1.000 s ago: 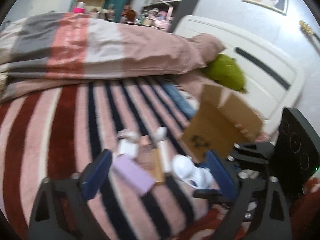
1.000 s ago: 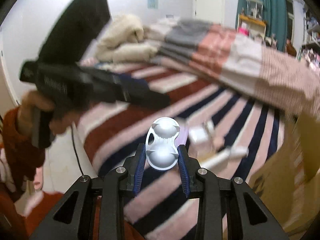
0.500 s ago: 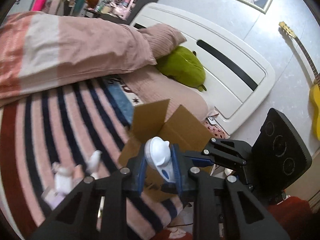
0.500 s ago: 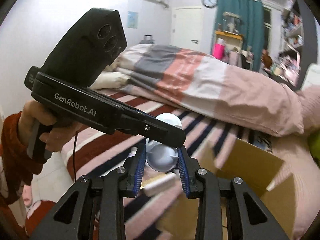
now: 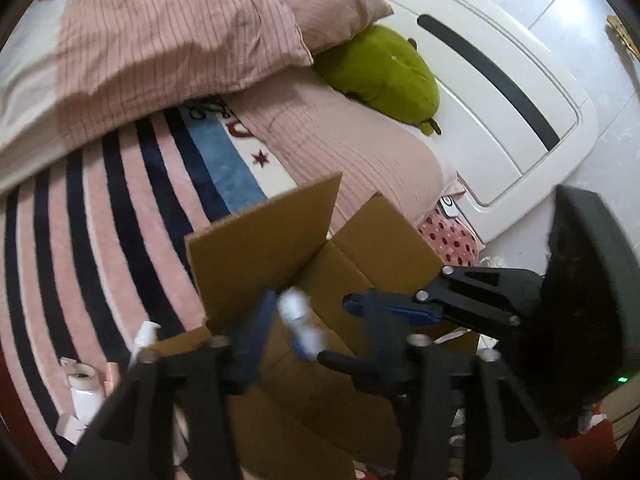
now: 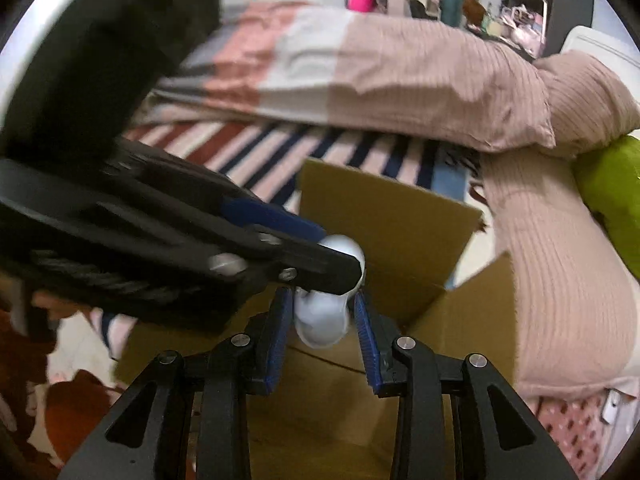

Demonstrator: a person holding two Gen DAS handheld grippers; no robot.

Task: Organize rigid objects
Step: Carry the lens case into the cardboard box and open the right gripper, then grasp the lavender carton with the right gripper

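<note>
A striped bed holds an open cardboard box. Left view: the left gripper, jaws opening, has a blurred white object between them, above the box. Right view: the right gripper, jaws opening, flanks the object over the box.

1. One cardboard box, flaps open; it serves as the landmark.
2. One white plastic piece above the box opening.
3. Two grippers over the box: the left gripper and the right gripper.
4. Perhaps three or four small white items on the striped blanket left of the box; blur prevents a firm count.
5. One green plush cushion beyond the box.
6. One pink pillow beyond the box.
</note>
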